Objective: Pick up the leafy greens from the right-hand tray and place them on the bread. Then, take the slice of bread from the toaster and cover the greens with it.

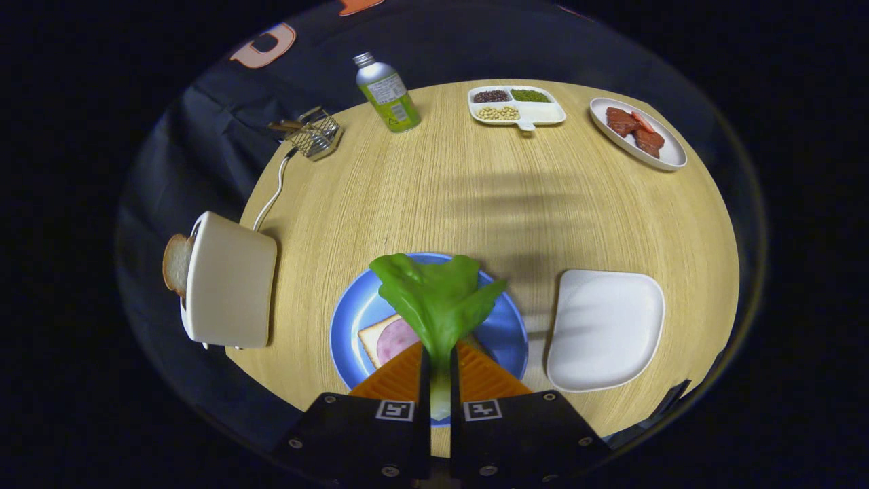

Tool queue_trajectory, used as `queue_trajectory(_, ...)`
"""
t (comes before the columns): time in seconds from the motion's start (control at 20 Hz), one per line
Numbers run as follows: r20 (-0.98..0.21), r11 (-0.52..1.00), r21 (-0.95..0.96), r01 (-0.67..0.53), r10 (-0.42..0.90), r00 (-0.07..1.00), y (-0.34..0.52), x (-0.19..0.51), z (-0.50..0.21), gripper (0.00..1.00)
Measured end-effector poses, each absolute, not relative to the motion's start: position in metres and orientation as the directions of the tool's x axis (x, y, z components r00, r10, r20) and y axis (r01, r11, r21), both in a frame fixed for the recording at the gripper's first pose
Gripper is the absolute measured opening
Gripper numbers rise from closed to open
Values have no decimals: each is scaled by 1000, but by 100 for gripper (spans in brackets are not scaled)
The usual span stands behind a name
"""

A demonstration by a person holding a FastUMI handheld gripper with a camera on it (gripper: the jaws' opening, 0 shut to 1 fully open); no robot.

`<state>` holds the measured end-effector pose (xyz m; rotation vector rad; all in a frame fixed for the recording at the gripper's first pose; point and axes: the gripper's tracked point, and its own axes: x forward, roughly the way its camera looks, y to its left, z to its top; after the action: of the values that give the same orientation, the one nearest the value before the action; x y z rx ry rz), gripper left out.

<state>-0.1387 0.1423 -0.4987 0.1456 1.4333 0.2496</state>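
Your claw [440,367] is clamped on the stem of the leafy greens [438,295], held over the ham-topped bread [388,339] (on its blue plate [506,333]), so release low or the leaf may slide off.

No legible text, number or brand anywhere: the green and silver metal bottle [387,93] at the far side of the round light-wood table [475,197] has a pale paper label [387,87] with print too small to read. Two square black-and-white coded markers [394,409] sit on the dark gripper body, one behind each finger, patterns only, no characters. The gripper [440,356] has both fingers pressed together on the pale stem of the bright green leafy greens [438,292], which carry no marking.
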Motion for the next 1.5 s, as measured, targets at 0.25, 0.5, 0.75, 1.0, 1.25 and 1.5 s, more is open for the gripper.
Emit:
queue_trajectory(0.25, -956, 957, 268, -115, 279, 91, 159, -149, -508, 19)
queue_trajectory(0.5, -953, 947, 273, -170, 290, 84, 169, -153, -510, 45)
queue_trajectory(0.75, -950, 945, 274, -181, 295, 101, 175, -147, -495, 59)
queue_trajectory(1.0, -918, 921, 319, -225, 359, 168, 206, -125, -438, 70)
queue_trajectory(1.25, -881, 879, 344, -329, 424, 211, 256, -106, -372, 89)
queue_trajectory(1.5, -857, 843, 367, -393, 471, 211, 314, -97, -325, 96)
